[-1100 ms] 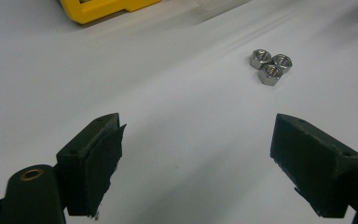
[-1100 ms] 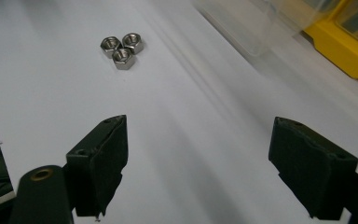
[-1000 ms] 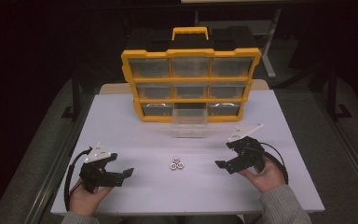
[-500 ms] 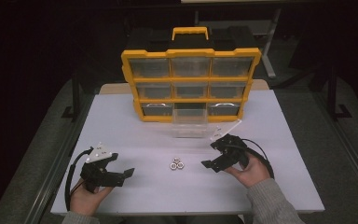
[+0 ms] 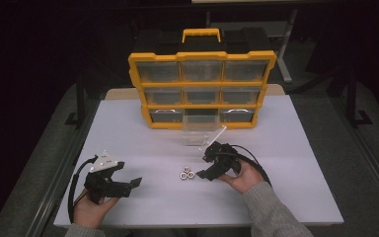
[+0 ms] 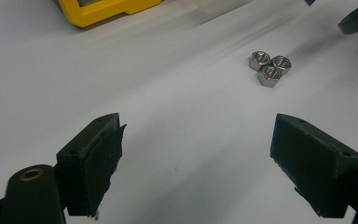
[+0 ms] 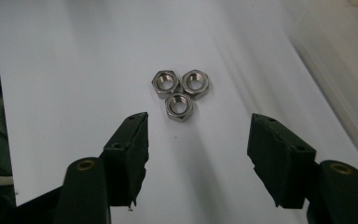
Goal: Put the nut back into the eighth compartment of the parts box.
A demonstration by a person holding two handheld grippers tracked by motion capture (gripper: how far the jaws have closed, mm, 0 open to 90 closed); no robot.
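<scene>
Three steel hex nuts (image 5: 187, 173) lie touching in a small cluster on the white table top (image 5: 143, 143). My right gripper (image 5: 203, 165) sits just right of them, pointing at them. In the right gripper view the nuts (image 7: 181, 91) lie just beyond the tips of my right gripper (image 7: 199, 119). Its jaws have just been closing and stand partly open, with nothing between them. My left gripper (image 5: 128, 174) rests at the front left, open and empty. In the left gripper view my left gripper (image 6: 198, 121) faces the nuts (image 6: 270, 67) from farther off.
A yellow organizer (image 5: 202, 89) with clear drawers stands upright at the back of the table. One clear drawer (image 5: 202, 131) is out on the table in front of it, close behind my right gripper. The table's front edge runs just below both hands.
My right gripper has moved left across the table to the nuts, and its jaws have narrowed. The left gripper and the nuts have stayed where they were.
</scene>
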